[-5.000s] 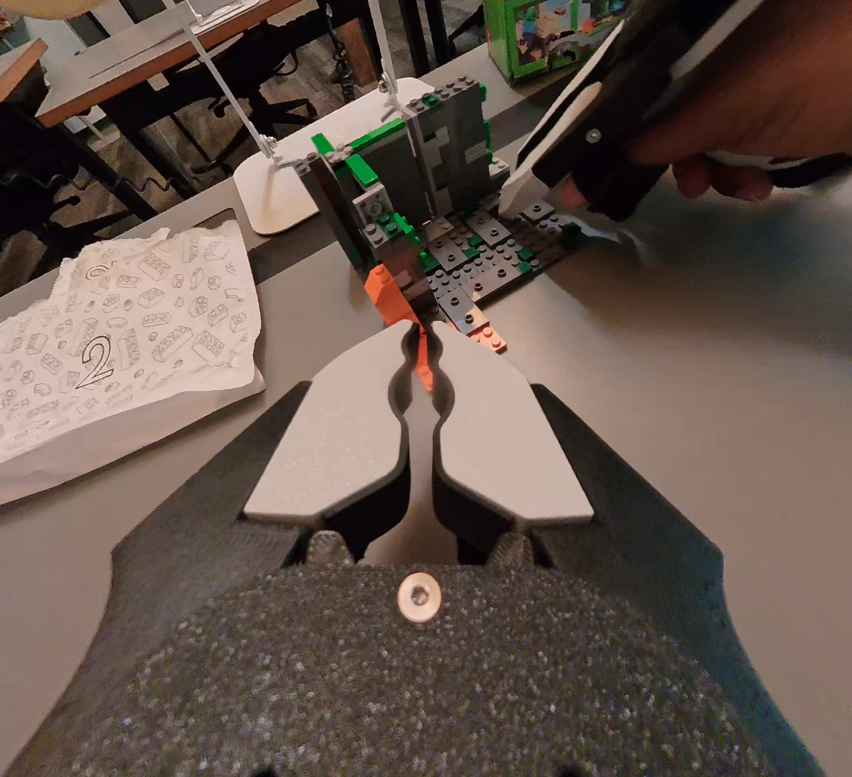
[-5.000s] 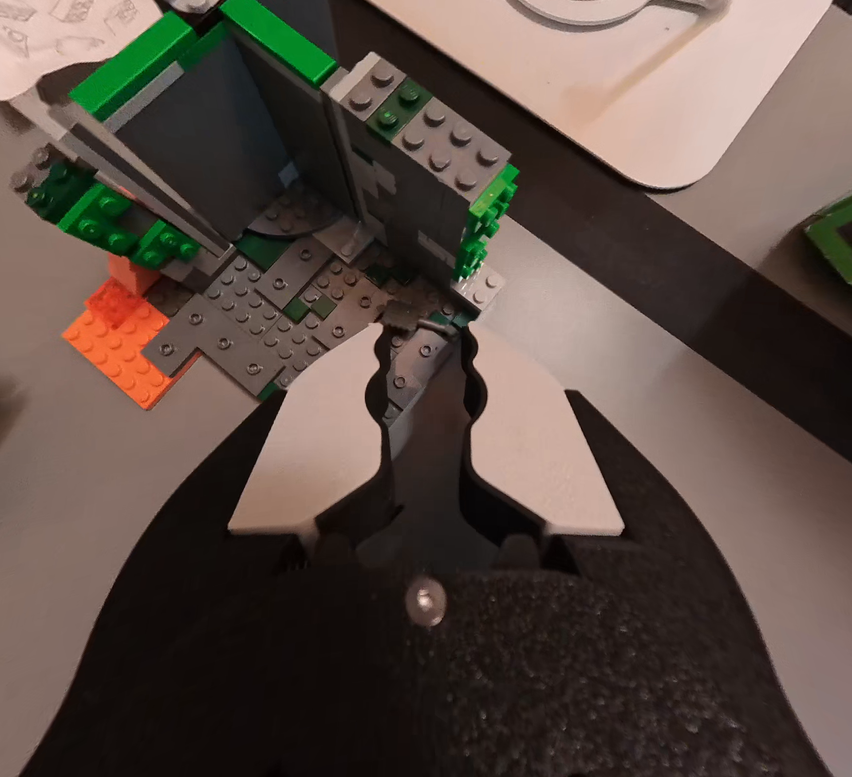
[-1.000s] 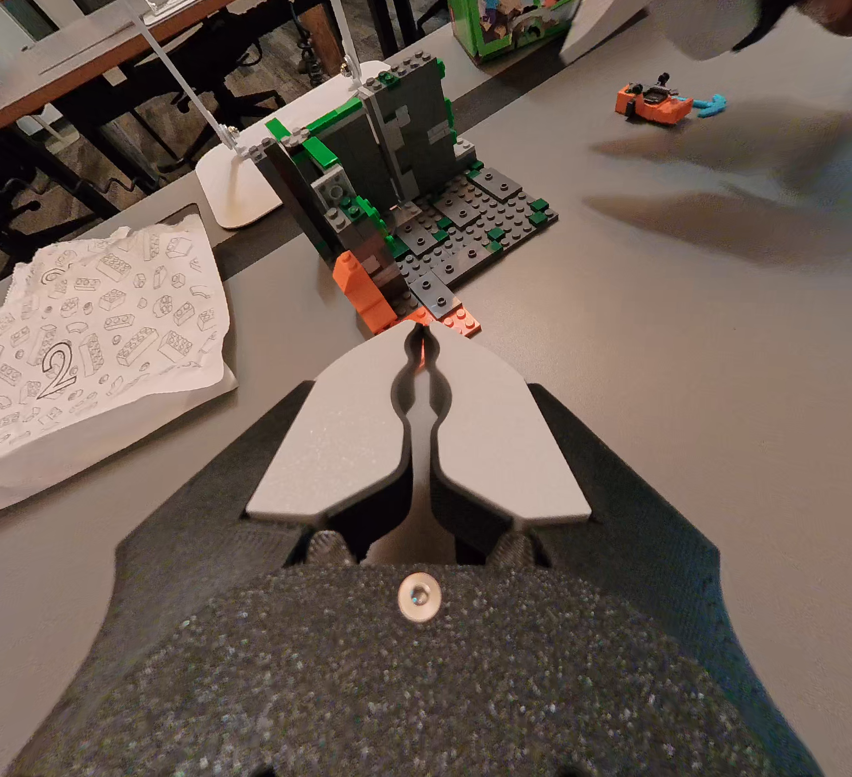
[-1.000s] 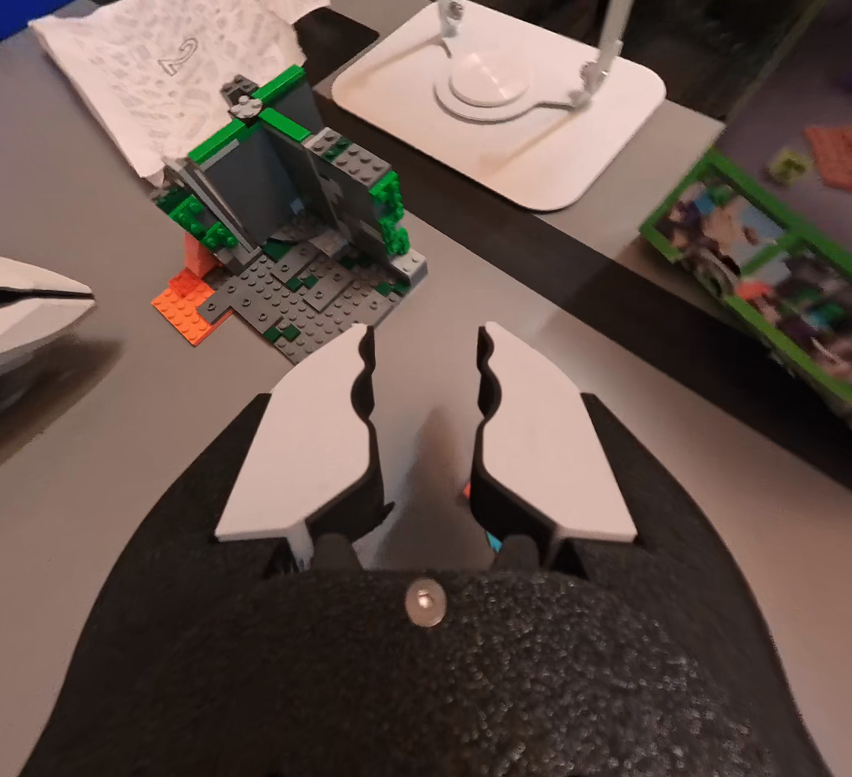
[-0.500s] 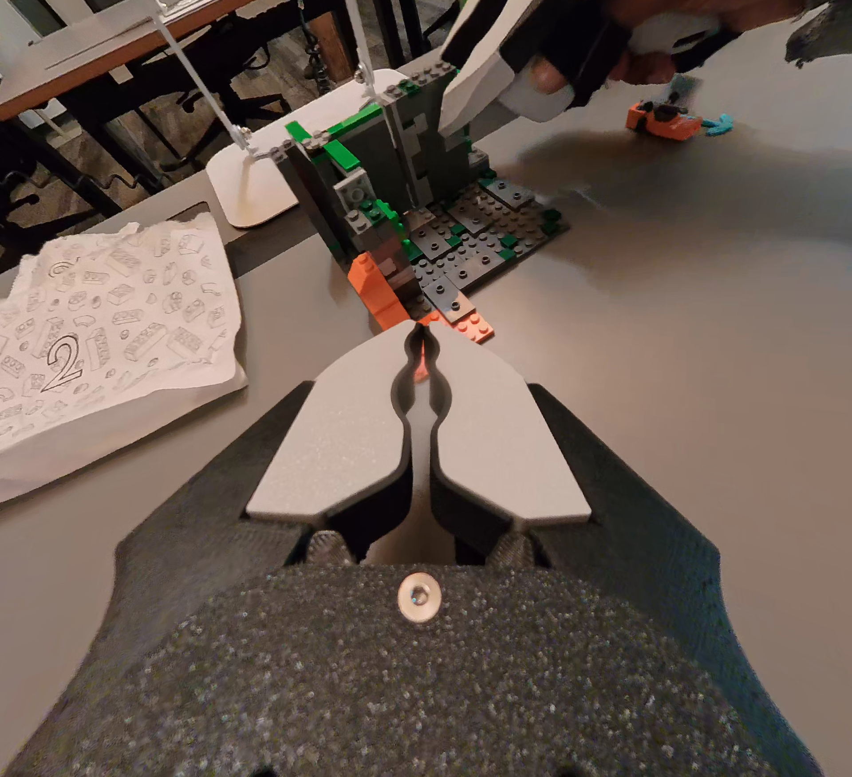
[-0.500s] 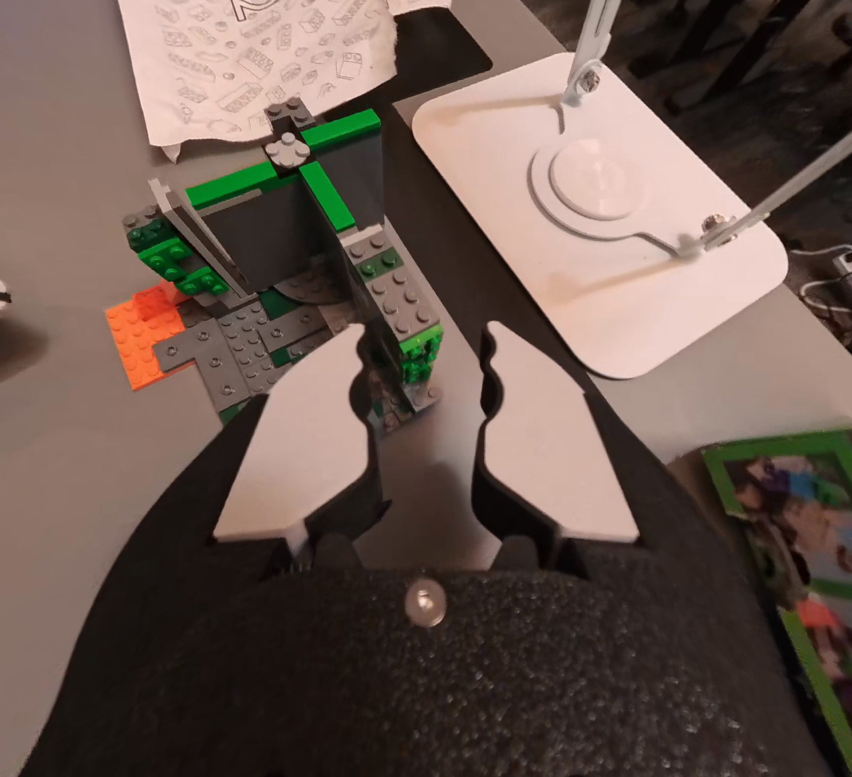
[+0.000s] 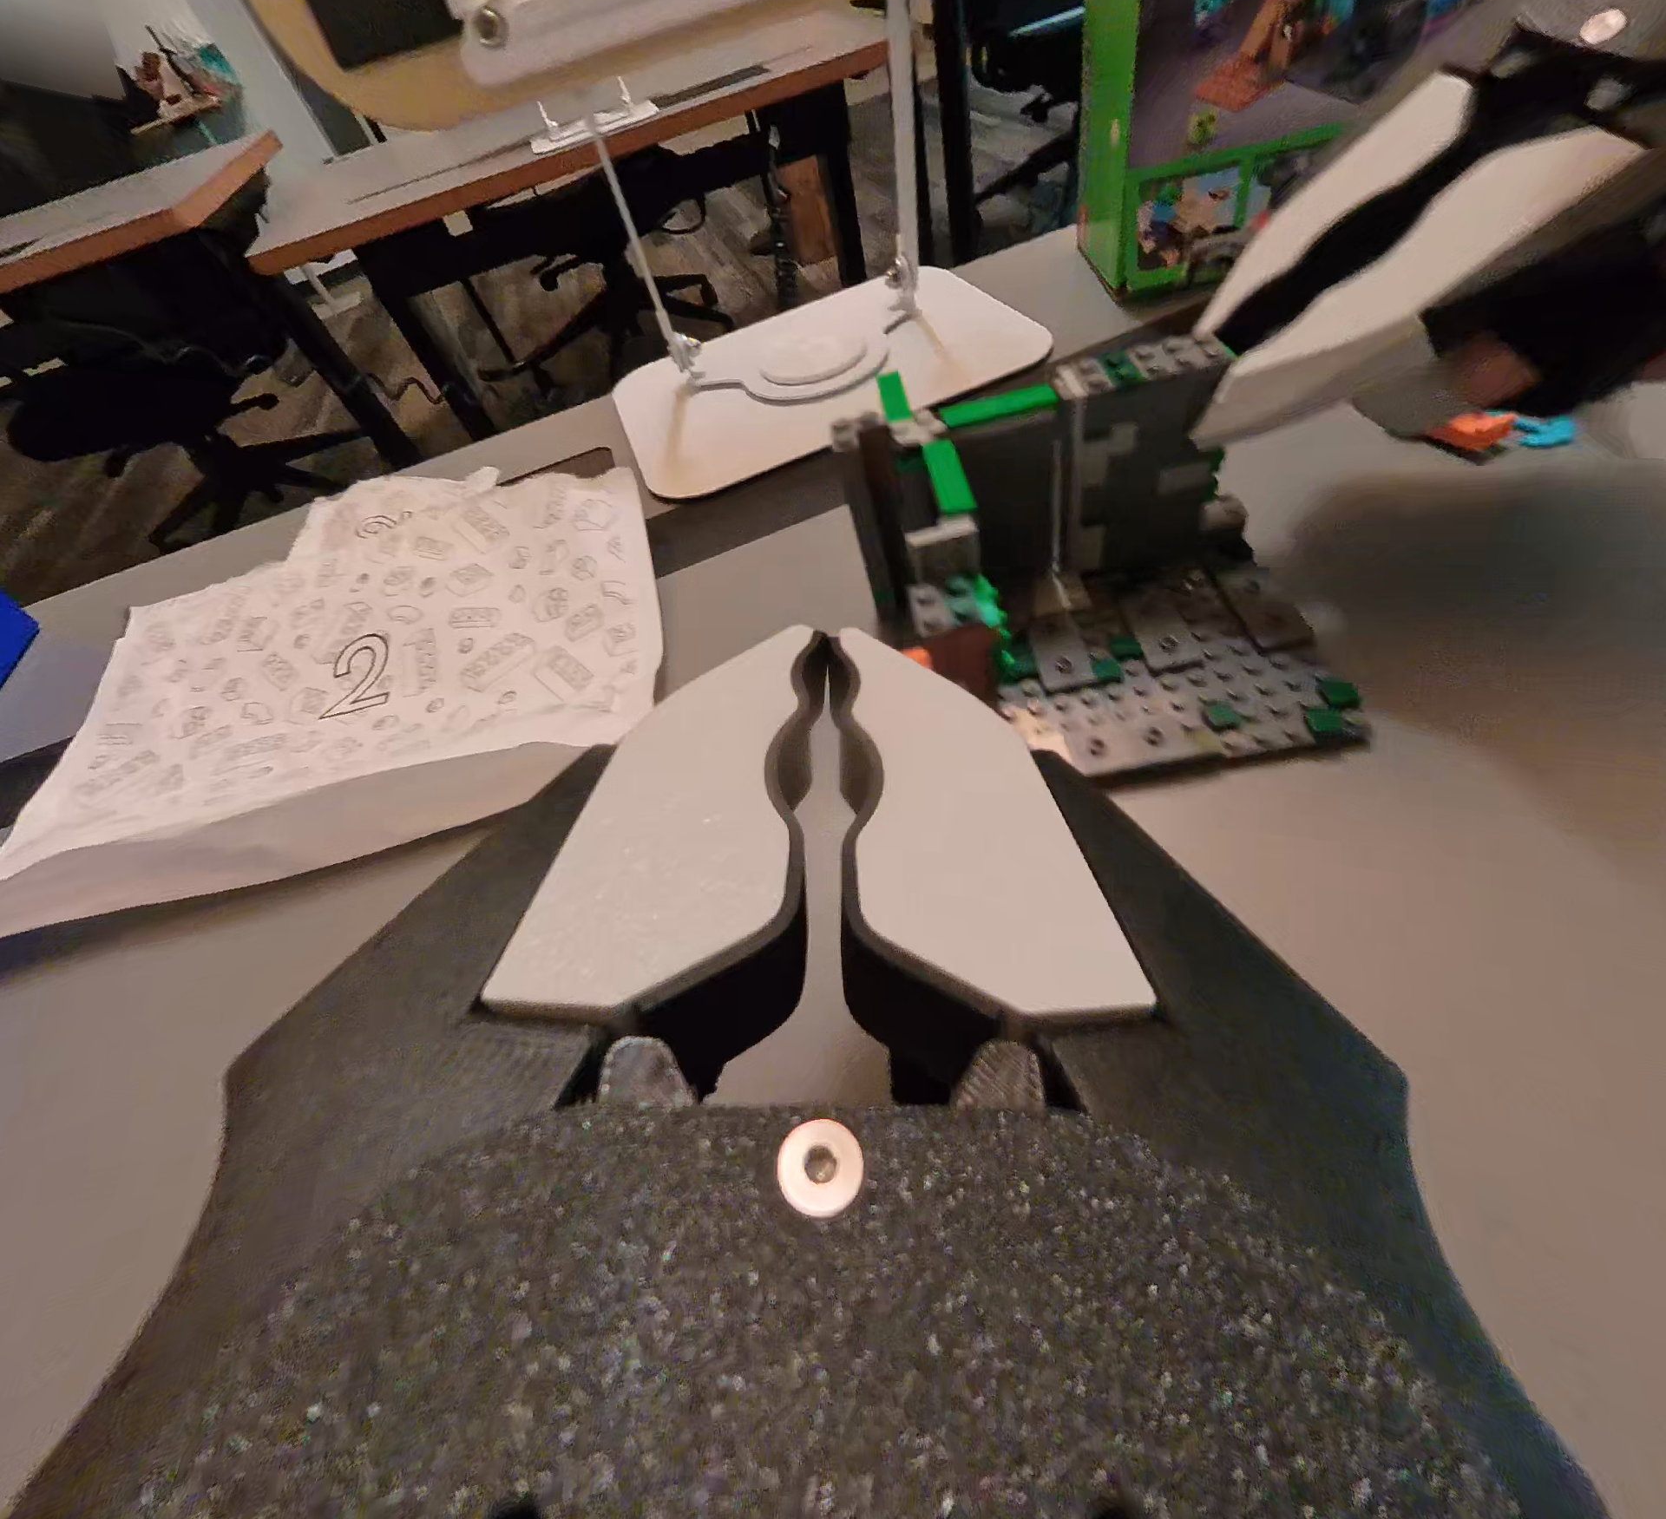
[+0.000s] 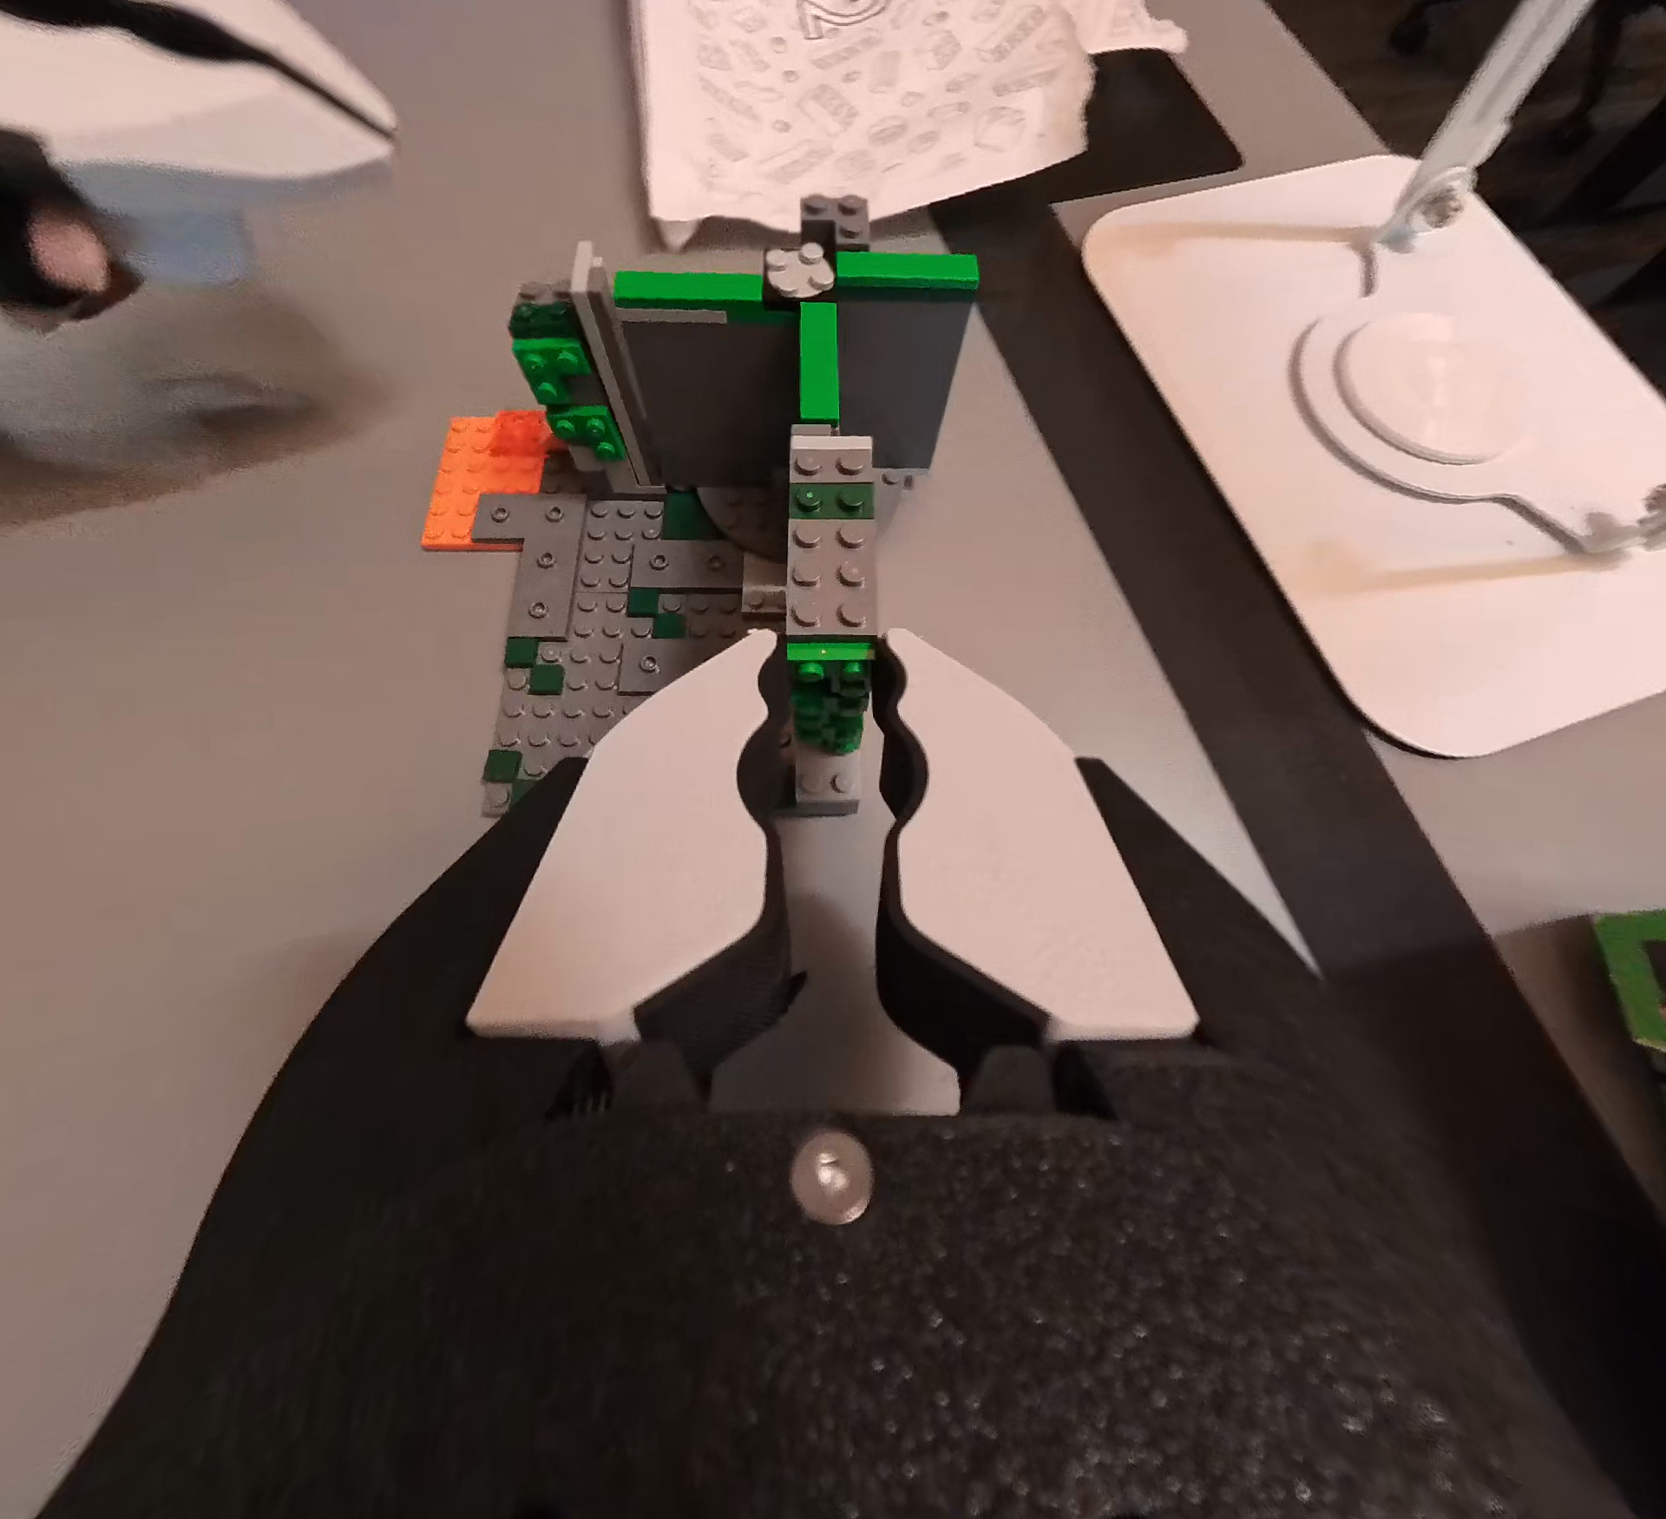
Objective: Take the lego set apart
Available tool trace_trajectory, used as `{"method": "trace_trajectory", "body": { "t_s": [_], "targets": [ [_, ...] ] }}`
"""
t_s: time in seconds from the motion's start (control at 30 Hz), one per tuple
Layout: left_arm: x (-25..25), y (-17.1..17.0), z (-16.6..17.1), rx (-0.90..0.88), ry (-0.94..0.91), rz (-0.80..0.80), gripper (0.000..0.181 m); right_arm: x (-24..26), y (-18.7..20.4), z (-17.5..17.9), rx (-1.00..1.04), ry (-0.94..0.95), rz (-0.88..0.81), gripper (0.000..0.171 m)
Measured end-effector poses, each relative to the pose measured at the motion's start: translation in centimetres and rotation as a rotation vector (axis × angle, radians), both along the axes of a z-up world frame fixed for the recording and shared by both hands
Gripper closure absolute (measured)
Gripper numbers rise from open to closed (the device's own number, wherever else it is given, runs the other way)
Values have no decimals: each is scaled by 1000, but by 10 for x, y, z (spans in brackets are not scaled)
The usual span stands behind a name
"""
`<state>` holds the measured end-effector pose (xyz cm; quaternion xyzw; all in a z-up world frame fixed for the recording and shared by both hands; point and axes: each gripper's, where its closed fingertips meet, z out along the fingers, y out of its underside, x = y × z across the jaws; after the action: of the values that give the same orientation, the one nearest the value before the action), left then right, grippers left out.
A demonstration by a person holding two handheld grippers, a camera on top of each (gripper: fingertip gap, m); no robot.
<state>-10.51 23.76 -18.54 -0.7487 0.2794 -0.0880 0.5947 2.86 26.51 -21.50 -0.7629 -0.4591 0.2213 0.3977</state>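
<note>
The lego set stands on the grey table: dark grey walls with green trim on a grey studded base plate, with an orange plate at one corner. My right gripper is closed around the near end of a grey wall that has green vine pieces. In the left wrist view it sits at the wall's top right corner. My left gripper is shut and empty, just left of the set. It shows blurred in the right wrist view.
A white printed paper bag lies left of the set. A white lamp base stands behind it, across a dark gap in the table. A green box stands at the back right. A small orange and blue piece lies beyond the set. Tip to tip, the grippers are about 15 cm apart.
My left gripper has come off the orange plate and shifted left of the set. My right gripper has swung in over the set and narrowed its fingers onto the grey wall.
</note>
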Motion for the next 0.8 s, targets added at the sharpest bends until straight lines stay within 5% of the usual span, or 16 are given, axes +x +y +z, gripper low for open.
{"method": "trace_trajectory", "body": {
  "t_s": [0.37, 0.8],
  "targets": [
    [-4, -3, -2, -28, -2, -2, 181, -14, -72, -2, -34, 59, 274, 154],
    [10, -12, -6, -37, 17, -40, 181, 0, -59, -1, 67, 30, 141, 153]
  ]
}}
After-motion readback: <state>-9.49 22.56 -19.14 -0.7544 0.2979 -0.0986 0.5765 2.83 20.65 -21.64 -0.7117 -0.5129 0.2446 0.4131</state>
